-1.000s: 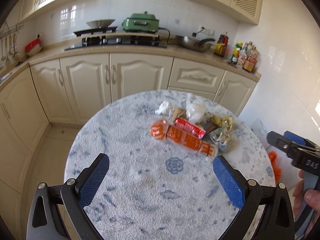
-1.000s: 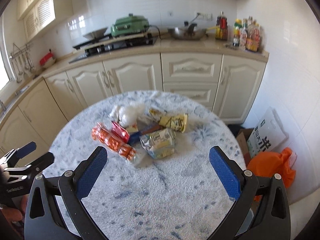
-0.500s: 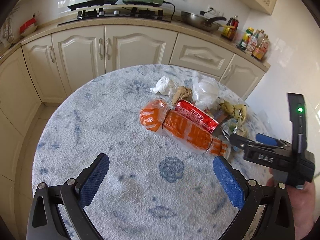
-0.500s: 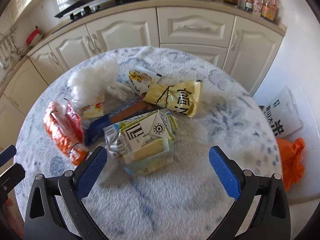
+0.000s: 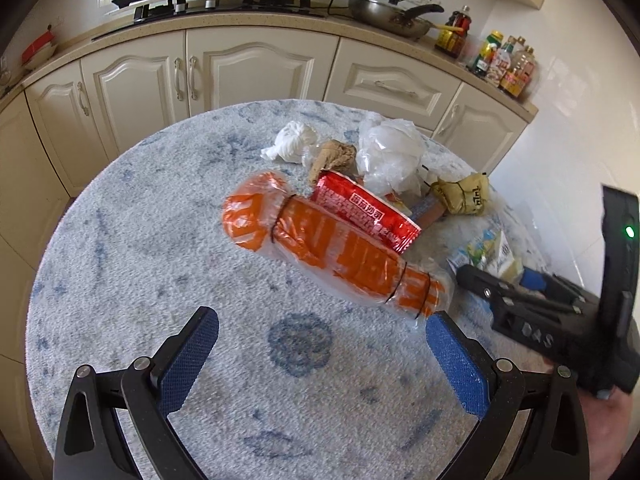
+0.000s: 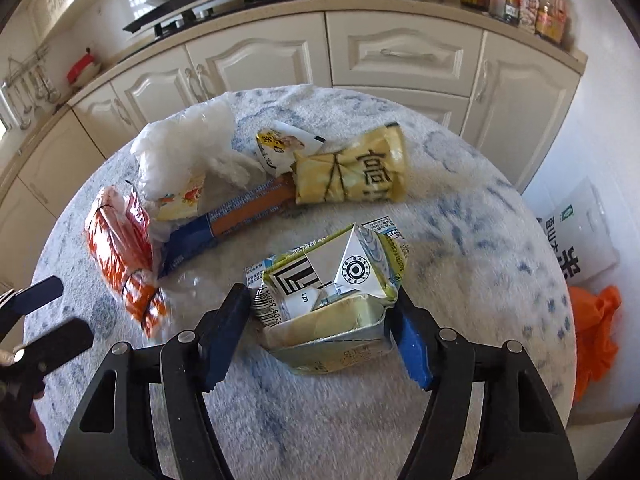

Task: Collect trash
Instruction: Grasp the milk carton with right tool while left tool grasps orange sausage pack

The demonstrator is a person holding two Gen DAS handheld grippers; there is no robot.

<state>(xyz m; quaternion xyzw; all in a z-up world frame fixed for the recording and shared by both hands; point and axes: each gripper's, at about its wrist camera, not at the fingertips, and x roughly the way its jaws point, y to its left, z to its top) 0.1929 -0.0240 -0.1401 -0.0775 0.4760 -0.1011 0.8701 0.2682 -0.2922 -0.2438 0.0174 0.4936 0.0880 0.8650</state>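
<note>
Squeezing in from both sides, the right gripper [image 6: 320, 332] now has its blue pads touching the squashed milk carton [image 6: 332, 300]; half a second ago they were spread wide and farther back. This carton sits on the round table [image 6: 460, 240], near the yellow wrapper [image 6: 356, 176] and beside the orange bag [image 5: 336, 256]. Over that bag, the left gripper [image 5: 320, 356] has come closer, its fingers wide apart and holding nothing.

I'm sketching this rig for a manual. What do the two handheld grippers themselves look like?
Both match: the left gripper and right gripper have black skeletal frames with triangular cutouts, silver pivot screws and blue textured finger pads. Seen from the left wrist camera, the right unit's black body bears the white letters "DAS" and a green indicator light. No cables or sleeves show.
</note>
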